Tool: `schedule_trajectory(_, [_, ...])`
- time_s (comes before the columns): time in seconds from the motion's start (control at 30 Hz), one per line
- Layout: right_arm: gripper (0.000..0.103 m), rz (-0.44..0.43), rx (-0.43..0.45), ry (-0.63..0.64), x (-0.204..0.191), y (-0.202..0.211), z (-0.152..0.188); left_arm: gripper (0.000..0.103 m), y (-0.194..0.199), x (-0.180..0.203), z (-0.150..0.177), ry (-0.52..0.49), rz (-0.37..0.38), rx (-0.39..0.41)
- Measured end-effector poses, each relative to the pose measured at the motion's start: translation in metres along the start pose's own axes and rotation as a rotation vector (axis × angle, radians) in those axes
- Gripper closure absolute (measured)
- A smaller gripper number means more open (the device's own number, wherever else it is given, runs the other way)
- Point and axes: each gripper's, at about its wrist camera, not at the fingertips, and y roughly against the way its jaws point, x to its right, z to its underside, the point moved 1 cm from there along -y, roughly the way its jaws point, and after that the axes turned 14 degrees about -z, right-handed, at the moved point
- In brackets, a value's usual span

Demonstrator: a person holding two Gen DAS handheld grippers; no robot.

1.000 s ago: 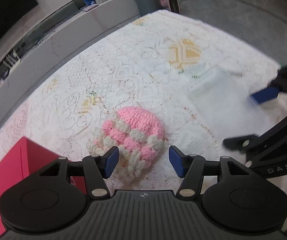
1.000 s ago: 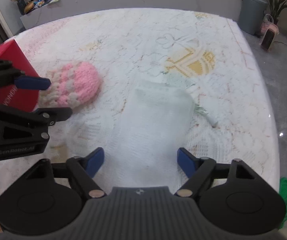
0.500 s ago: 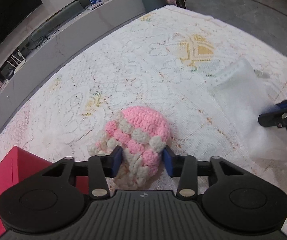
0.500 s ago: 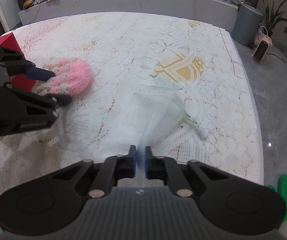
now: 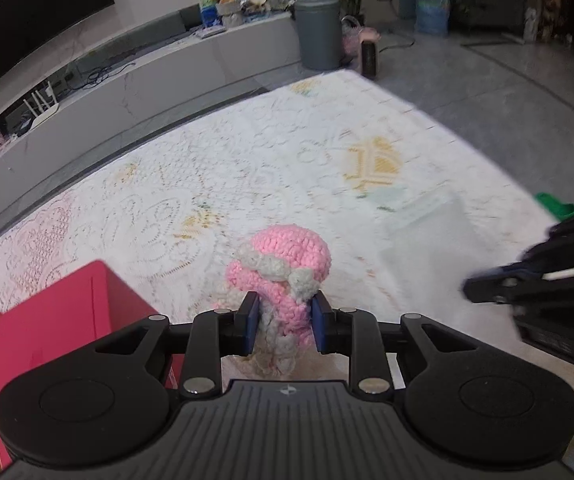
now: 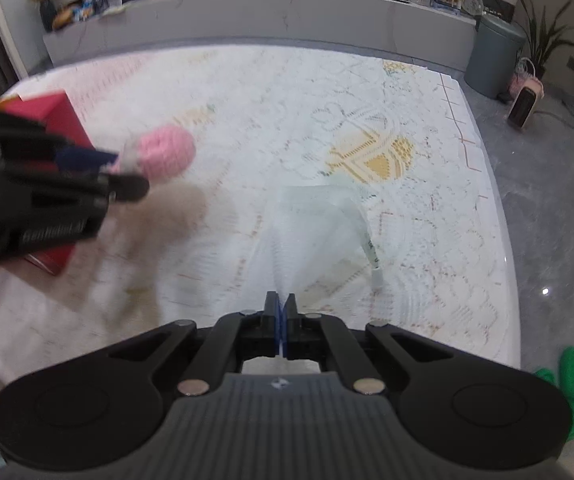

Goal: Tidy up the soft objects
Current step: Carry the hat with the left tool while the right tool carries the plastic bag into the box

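1. Two tools are each clenched on something soft.
2. The left tool (image 5: 282,326) grips the pink-and-cream crocheted hat (image 5: 283,268), lifted above the lace-covered table (image 5: 215,184) beside a red box (image 5: 63,320).
3. The right tool (image 6: 280,322) pinches the white mesh bag (image 6: 311,236), which trails onto the table.

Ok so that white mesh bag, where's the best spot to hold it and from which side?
By its near edge, coming in low from the front, as the right gripper does now. The mesh bag is thin and limp, so only an edge pinches flat between the pads. The drawstring trails off the right side, clear of that grip.
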Motion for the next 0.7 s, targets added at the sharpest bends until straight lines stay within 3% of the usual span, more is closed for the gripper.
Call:
schedule_trajectory(0.33, [0.103, -0.107, 0.063, -0.053, -0.046, 0.039, 0.010, 0.073, 0.070, -0.019, 0.036, 0.114, 0.085, 0.055])
schedule_trajectory(0.7, [0.103, -0.164, 0.103, 0.021, -0.129, 0.066, 0.017, 0.073, 0.112, -0.075, 0.084, 0.262, 0.044, 0.082])
